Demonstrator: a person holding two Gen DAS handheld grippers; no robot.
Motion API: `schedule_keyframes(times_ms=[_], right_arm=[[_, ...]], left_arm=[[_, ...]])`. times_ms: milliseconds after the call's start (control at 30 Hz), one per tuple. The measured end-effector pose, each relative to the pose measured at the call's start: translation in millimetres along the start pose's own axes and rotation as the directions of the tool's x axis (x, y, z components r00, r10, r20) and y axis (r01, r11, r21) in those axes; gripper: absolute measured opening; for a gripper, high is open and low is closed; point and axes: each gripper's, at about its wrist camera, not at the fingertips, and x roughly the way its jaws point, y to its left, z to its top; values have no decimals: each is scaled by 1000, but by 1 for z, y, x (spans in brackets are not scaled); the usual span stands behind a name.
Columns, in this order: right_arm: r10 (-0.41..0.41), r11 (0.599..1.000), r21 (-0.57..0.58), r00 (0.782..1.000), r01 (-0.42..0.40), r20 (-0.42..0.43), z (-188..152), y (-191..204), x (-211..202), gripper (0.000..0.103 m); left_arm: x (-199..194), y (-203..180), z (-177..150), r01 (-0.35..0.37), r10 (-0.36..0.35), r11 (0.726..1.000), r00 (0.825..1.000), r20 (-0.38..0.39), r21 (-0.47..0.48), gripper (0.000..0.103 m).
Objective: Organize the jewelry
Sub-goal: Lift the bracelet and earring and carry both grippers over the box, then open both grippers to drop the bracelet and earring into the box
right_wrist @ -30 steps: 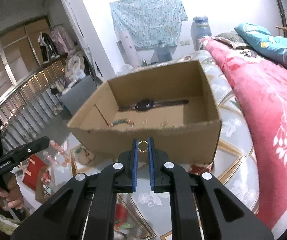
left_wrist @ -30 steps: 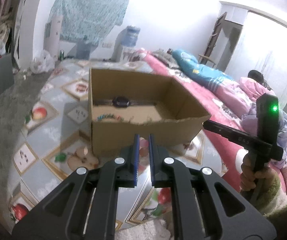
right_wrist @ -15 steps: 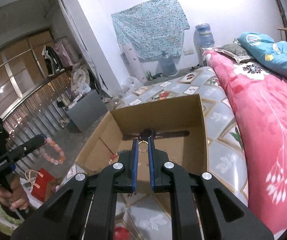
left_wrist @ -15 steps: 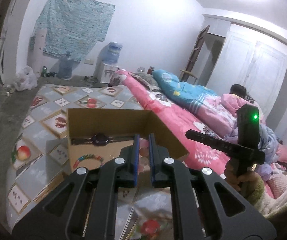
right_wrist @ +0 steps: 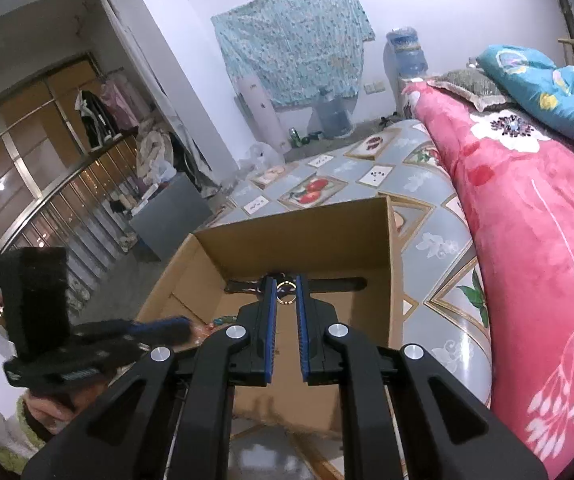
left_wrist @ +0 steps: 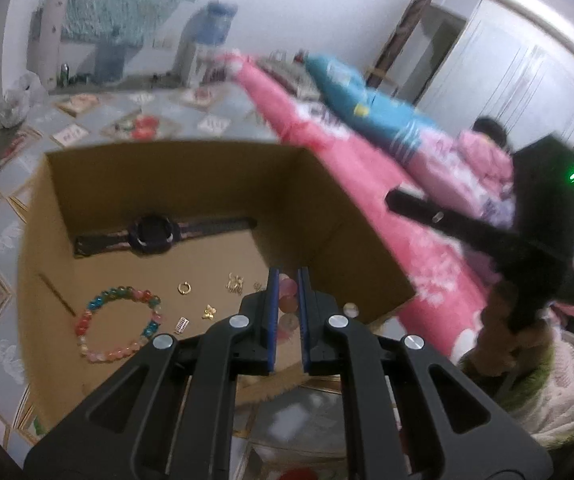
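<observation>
The left tool (left_wrist: pixel 287 276) is clamped on a pink bead bracelet (left_wrist: pixel 288 312), whose pale beads show between and beneath the blue pads, and it hangs over the near right corner of the cardboard box (left_wrist: pixel 351 216) standing on the patterned bed cover. The right tool (right_wrist: pixel 285 282) is closed on a small gold ring (right_wrist: pixel 285 293) and is held above the box's near wall, pointing toward the black watch (right_wrist: pixel 327 284) at the far side. To do this step well, I judge each tool should come down well inside the walls and let go low over bare cardboard, the bracelet clear of the multicoloured bracelet (left_wrist: pixel 117 326) and the small gold pieces (left_wrist: pixel 185 288), so nothing bounces or tangles. The left view alone lays the box floor open: watch (left_wrist: pixel 153 230), coloured bracelet and gold charms, though blurred. The right view hides most of that floor behind its own fingers, yet only it shows the ring sharply in the grip.
</observation>
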Motion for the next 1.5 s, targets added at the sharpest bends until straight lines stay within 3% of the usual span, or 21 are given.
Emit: schedule_keyframes(times_ms=[200,300,367,600,700,833,900,1100,1167,1300,1367,1500], right_arm=[[-4,1000,17,999,5,-40,2,-17,16,10],[-8,1000,21,998,10,-60,2,-21,21,10],[-7,1000,27,997,9,-78,3,-25,25,10],[81,997,32,982,-77,-173,22,-19,46,10],[135,991,16,954,-135,-269,36,-3,72,10],[148,988,28,873,-153,-465,46,14,133,10],[103,993,13,834,-115,-542,44,19,166,10],[-15,1000,-19,736,3,-676,26,17,230,10],[-40,999,-20,723,36,-690,21,14,237,10],[-57,997,1,722,80,-689,19,5,237,11],[-41,996,28,727,83,-685,21,3,234,21],[-34,995,47,759,84,-650,29,4,218,25]], left_arm=[[59,2,-5,-33,33,999,989,-146,3,8],[72,0,-8,-3,0,1000,983,-186,-19,14],[73,0,-9,4,-8,1000,984,-177,-23,22],[30,14,-7,-9,7,998,999,-44,-65,29],[0,20,-7,-40,43,996,998,48,-75,40],[-35,28,-8,-101,112,991,984,138,-87,54],[-50,32,-10,-136,148,987,974,170,-83,64],[-71,44,-19,-201,219,974,957,191,-107,76],[-76,50,-22,-214,232,970,955,187,-112,79],[-84,58,-29,-232,252,965,949,188,-119,82],[-86,61,-32,-232,253,964,949,187,-127,83],[-86,63,-34,-230,253,963,950,182,-137,83]])
